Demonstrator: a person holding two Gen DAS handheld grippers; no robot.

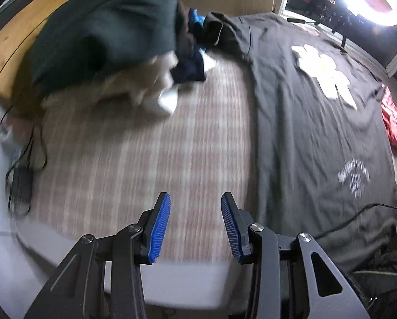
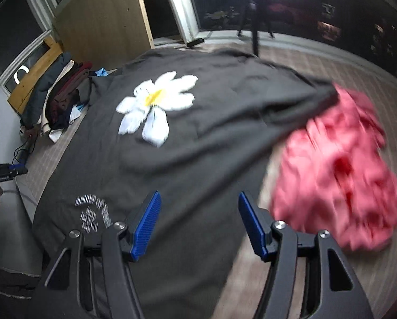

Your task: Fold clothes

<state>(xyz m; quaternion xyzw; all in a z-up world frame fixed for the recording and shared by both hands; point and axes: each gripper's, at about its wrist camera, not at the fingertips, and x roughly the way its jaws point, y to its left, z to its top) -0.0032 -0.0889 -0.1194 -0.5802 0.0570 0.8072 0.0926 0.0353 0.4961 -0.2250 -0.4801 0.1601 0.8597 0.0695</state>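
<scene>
Right wrist view: a striped bed cover (image 2: 318,61) is seen under a dark grey T-shirt (image 2: 211,133), which is spread flat with its white daisy print (image 2: 156,106) facing up. A crumpled red garment (image 2: 339,175) is touched by the shirt's right sleeve. A stack of folded clothes (image 1: 105,26) is piled at the far left. The right tool (image 2: 198,223) is held open above the shirt's lower hem, nothing gripped. The left tool (image 1: 195,228) is likewise spread open, over bare cover just left of the shirt.

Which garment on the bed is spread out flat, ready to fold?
The dark grey T-shirt with the white daisy print. The red garment beside it is crumpled, and the clothes pile sits heaped at the far edge.
</scene>
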